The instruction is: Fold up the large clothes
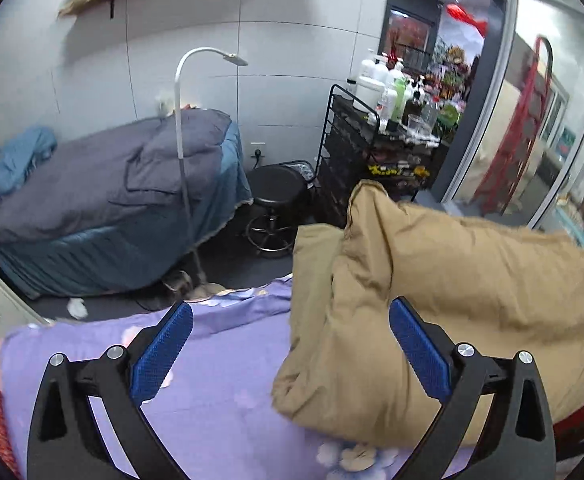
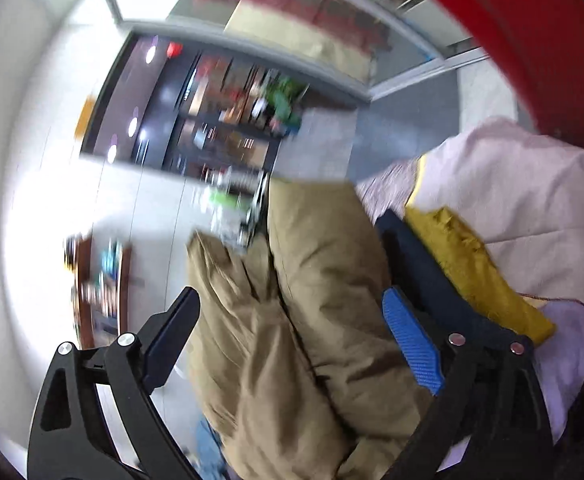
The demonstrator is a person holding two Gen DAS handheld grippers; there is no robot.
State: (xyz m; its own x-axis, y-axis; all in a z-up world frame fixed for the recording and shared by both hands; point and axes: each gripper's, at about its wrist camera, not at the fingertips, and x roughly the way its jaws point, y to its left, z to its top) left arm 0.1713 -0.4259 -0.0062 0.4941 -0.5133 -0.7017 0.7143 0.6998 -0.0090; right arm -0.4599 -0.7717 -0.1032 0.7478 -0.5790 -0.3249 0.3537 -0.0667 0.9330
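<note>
Tan padded garment (image 1: 431, 300) lies bundled on the lilac bedsheet (image 1: 220, 360), released for folding; left tongs (image 1: 292, 352) and right tongs (image 2: 292, 336) both spread wide.

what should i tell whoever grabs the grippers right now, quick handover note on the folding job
Left gripper: open, nothing held, over the purple floral sheet, with the tan padded garment at its right finger.
Right gripper: open, the tan garment bulging between its fingers, not gripped.
Things: the garment lies bunched on the sheet; a yellow cloth and a pale pink quilt lie beside it.
Done: the garment looks roughly doubled over.
Left: it is still puffy and uneven, so probably re-grip the edges, flatten and finish the fold.
</note>
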